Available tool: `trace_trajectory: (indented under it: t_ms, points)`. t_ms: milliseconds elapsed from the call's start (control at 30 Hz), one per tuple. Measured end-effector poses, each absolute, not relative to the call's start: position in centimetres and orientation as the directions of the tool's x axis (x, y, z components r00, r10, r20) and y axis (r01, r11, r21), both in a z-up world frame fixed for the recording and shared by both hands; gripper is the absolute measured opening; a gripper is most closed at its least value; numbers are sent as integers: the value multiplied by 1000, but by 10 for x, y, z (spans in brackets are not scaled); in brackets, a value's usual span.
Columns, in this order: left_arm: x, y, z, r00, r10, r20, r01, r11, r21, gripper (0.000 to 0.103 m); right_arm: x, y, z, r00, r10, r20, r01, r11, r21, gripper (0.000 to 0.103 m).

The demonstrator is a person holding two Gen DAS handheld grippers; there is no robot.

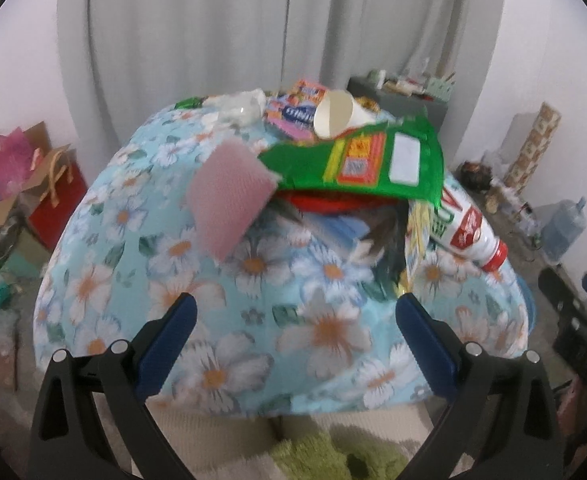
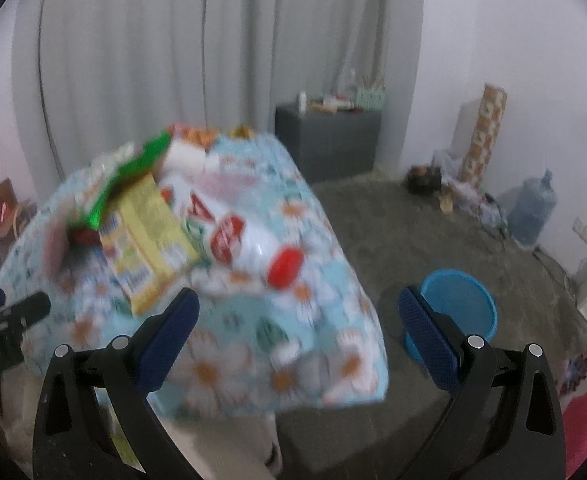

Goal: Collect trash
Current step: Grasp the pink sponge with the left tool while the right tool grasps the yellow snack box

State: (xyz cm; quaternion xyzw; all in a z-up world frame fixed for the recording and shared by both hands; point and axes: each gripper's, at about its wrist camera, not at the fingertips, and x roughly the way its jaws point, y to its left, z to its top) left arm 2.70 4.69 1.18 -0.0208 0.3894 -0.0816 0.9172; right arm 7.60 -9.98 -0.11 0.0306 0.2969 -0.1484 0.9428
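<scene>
Left wrist view: we look down our two blue-padded fingers at a mound of trash on a flowered cloth.
Curtain point(image 1: 253, 32): we see it hanging grey across the back wall, the largest thing in both views.
Counter point(image 1: 221, 280): we see it draped in a light blue cloth with white and orange flowers; its far half carries the trash.
Floor point(image 2: 393, 232): we see grey carpet to the right of the counter.
Blue bucket point(image 2: 459, 304): we see it standing on the floor beside the counter's right corner, open side up.
Green wrapper point(image 1: 369, 156): we see it lying on top of the pile, over something red.
White bottle point(image 1: 473, 232): we see it on its side at the pile's right edge, red cap pointing toward us.
Yellow packet point(image 2: 145, 236): we see it lying just left of the bottle, blurred.
Pink sponge point(image 1: 229, 192): we see it tilted against the left end of the green wrapper.
Paper cup point(image 1: 335, 114): we see it tipped over behind the green wrapper, mouth toward us.
Left gripper point(image 1: 295, 322): our jaws stand wide apart and hold nothing, above the near part of the cloth.
Right gripper point(image 2: 299, 320): our jaws stand wide apart with nothing between them, at the counter's right corner.
</scene>
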Motion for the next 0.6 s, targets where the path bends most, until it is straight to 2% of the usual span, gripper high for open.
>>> trace_trajectory:
  t_ms: [133,333,500,600]
  points:
    - [34,68,15,721,-289,-630,240,957,-165,98,91,-88,3,816,-227,-532,254,967,-23,96]
    - [51,92,12,751,-262,-606,214,965,-152,98,107,-61,-19,787,-163,-595,173,984,-40,96]
    - [61,92,8,785,-237,-573,238,968,-75,97,118,-34,-32,777,-132,-616,90,991,-98,90]
    - [67,82,3,801,-215,-558,272,962,19,97,128,-23,-35,774,-121,-622,57,991,-122,86]
